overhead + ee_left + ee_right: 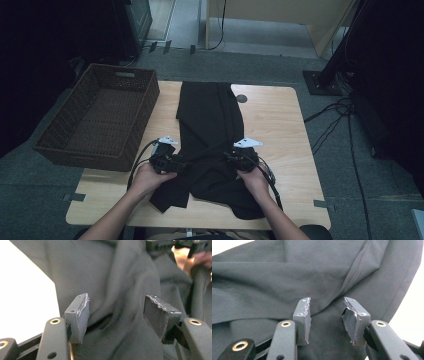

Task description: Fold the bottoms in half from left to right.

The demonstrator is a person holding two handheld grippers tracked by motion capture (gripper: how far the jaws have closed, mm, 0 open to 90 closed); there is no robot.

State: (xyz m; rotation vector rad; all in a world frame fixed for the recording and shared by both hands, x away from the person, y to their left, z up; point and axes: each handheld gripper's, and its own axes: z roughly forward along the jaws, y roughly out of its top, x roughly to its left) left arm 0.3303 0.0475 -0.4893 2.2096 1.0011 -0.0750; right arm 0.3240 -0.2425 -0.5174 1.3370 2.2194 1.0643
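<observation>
Left gripper (pixel 116 315): my jaws stand apart, with a raised fold of the black garment (pixel 212 145) running between the pads; neither pad presses it. In the high view this gripper (pixel 172 164) sits at the garment's near-left edge.
Right gripper (pixel 325 320): jaws apart, narrower than the left, dark cloth lying behind and between the pads without a pinch. In the high view it (pixel 239 161) rests at the near-right of the cloth.
Garment, position: spread lengthwise down the middle of the table (pixel 280 130), narrow at the far end, bunched and wider at the near end between my two hands.
Garment, handling (my judgement): soft, limp and light; it will drape and sag, not keep a shape, and a smooth weave may slip from a shallow bite.
Where to grip: I would take a doubled fold or seam near each side edge, deep in the pads.
Wicker basket (pixel 100 117): far-left, overhanging the table's left edge, just beside the garment.
Table hole (pixel 242 98): far, just right of the cloth.
Obstructions: I judge none between grippers and cloth; my trailing cables (pixel 137 162) lie near the hem.
</observation>
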